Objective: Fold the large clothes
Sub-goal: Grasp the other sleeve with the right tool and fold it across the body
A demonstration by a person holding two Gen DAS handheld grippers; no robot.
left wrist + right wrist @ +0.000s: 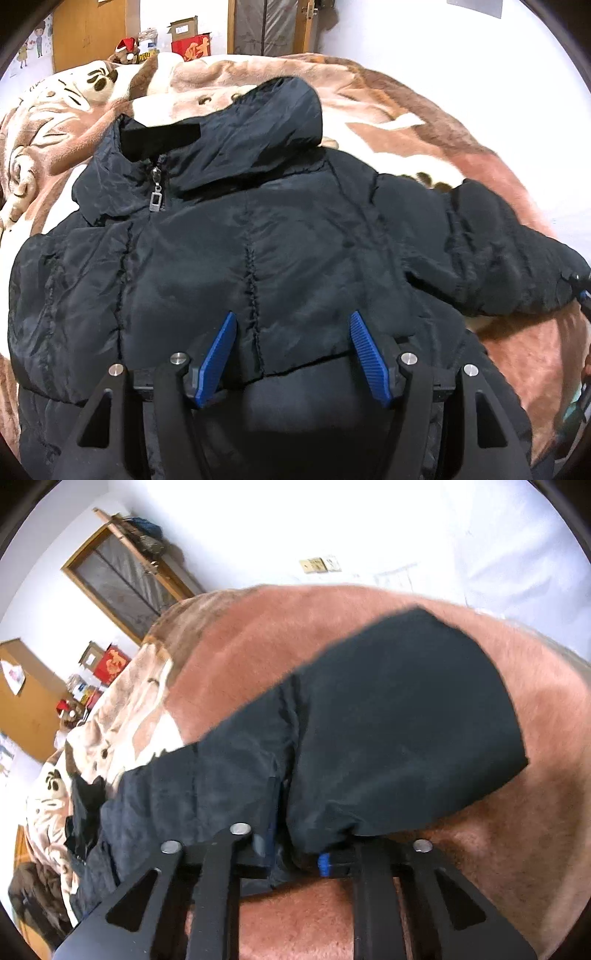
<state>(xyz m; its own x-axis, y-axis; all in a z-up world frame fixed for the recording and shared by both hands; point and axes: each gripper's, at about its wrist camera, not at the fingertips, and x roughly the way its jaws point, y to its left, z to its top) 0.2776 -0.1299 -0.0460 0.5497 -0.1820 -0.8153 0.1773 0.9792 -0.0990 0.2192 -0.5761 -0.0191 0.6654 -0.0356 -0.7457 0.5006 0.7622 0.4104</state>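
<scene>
My left gripper [291,321] hung released over jacket [258,240]; right gripper [295,849] clenched sleeve [388,720]. Folding barely begun.

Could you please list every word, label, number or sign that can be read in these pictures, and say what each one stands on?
"财", in gold: on the red box behind the bed, in the left wrist view.
Gold design on the same red box in the right wrist view: too blurred to read.
Cardboard box label: too small to read.
Zipper pull on the jacket: no lettering legible.
Wall drawings: no legible words.
</scene>
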